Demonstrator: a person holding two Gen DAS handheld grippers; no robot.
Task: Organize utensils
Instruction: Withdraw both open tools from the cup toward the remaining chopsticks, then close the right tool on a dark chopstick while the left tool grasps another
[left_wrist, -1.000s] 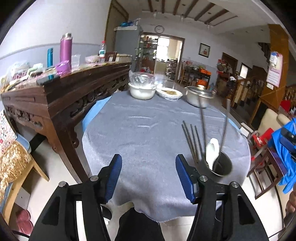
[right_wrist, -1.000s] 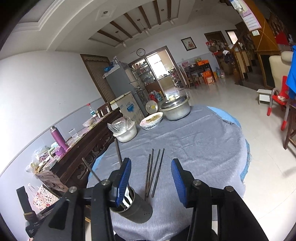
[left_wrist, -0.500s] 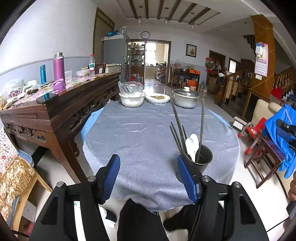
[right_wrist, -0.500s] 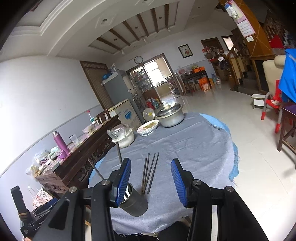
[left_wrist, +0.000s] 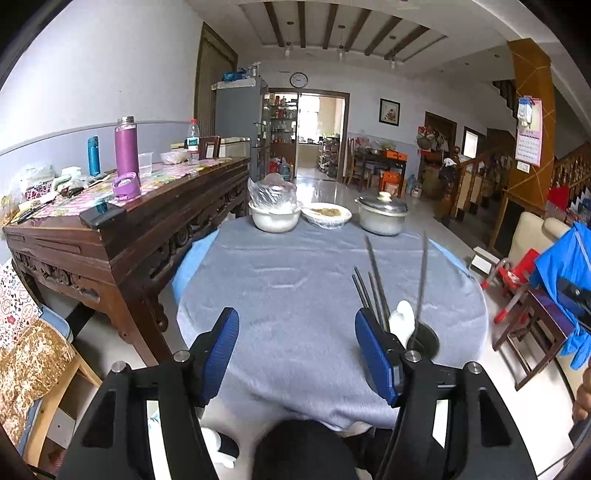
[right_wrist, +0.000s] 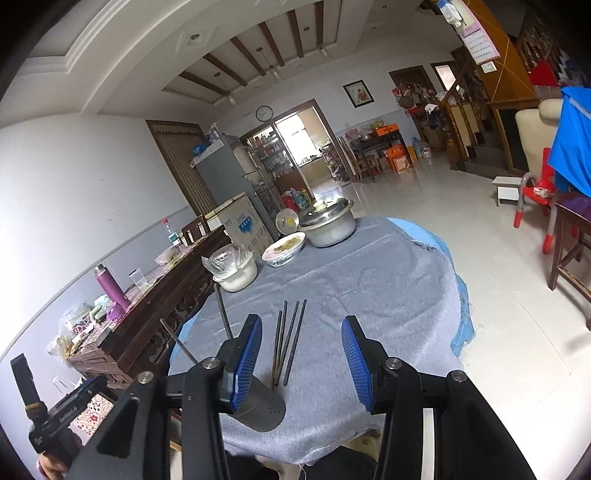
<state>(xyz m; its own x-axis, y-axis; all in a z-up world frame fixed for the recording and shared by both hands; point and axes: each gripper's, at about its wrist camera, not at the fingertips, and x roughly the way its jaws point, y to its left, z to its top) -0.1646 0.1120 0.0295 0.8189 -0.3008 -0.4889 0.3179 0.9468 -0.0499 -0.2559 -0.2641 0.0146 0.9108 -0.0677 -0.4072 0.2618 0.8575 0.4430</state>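
Note:
A dark metal utensil holder stands near the front right of the round table with the grey cloth. It holds a white spoon and two dark chopsticks. Several dark chopsticks lie on the cloth just behind it. My left gripper is open and empty, left of the holder. In the right wrist view the holder sits behind the left finger of my right gripper, which is open and empty above the loose chopsticks.
A white bowl covered with plastic, a dish of food and a lidded steel pot stand at the table's far edge. A dark carved sideboard with bottles runs along the left. Chairs stand to the right.
Both grippers stayed open and empty. The left wrist view shifted, with the holder now lower and closer behind the right finger. The right gripper pulled back slightly and then edged closer to the chopsticks.

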